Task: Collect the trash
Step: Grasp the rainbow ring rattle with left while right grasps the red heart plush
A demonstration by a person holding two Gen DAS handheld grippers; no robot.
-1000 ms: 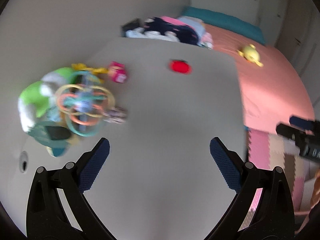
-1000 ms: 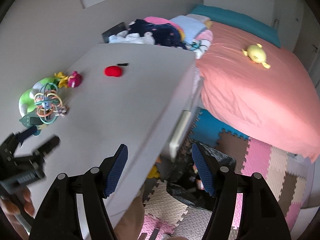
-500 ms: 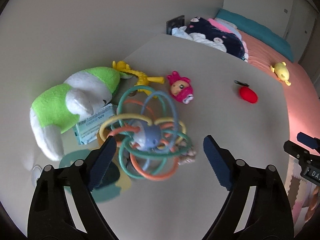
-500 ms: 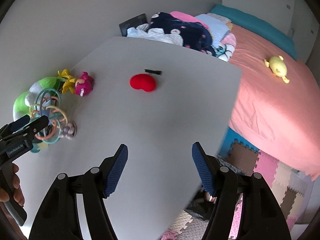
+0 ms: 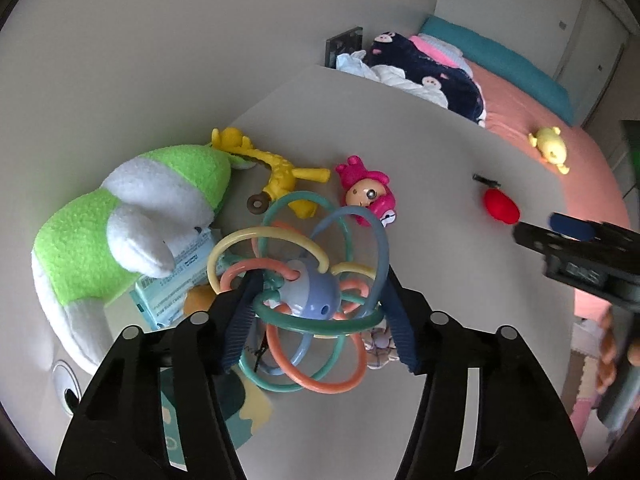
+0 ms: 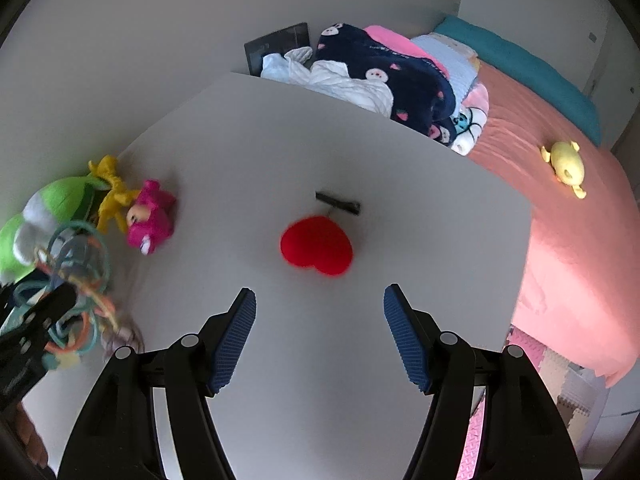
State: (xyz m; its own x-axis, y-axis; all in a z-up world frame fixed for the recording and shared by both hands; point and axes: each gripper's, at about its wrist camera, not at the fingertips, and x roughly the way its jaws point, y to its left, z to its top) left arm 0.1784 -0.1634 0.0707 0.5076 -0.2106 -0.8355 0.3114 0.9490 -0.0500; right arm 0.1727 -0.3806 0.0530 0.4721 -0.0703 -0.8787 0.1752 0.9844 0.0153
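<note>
My left gripper (image 5: 320, 316) has its fingers on both sides of a ring rattle toy (image 5: 308, 296) of coloured loops on the white table (image 5: 460, 280); the jaws have narrowed around it and the pads seem to touch the loops. A small crumpled wrapper (image 5: 378, 348) lies under the toy's right side. My right gripper (image 6: 320, 340) is open and empty above the table, just short of a red heart-shaped piece (image 6: 316, 250) with a small black strip (image 6: 338, 203) behind it.
A green and white plush (image 5: 120, 224), a yellow giraffe teether (image 5: 276, 168), a pink doll head (image 5: 368, 196) and a blue tissue pack (image 5: 176, 288) crowd the table's left side. Folded clothes (image 6: 380, 76) lie beyond the far edge. A pink bed (image 6: 580, 240) stands right.
My left gripper moved forward onto the ring toy and narrowed around it. My right gripper swung over the table toward the red heart.
</note>
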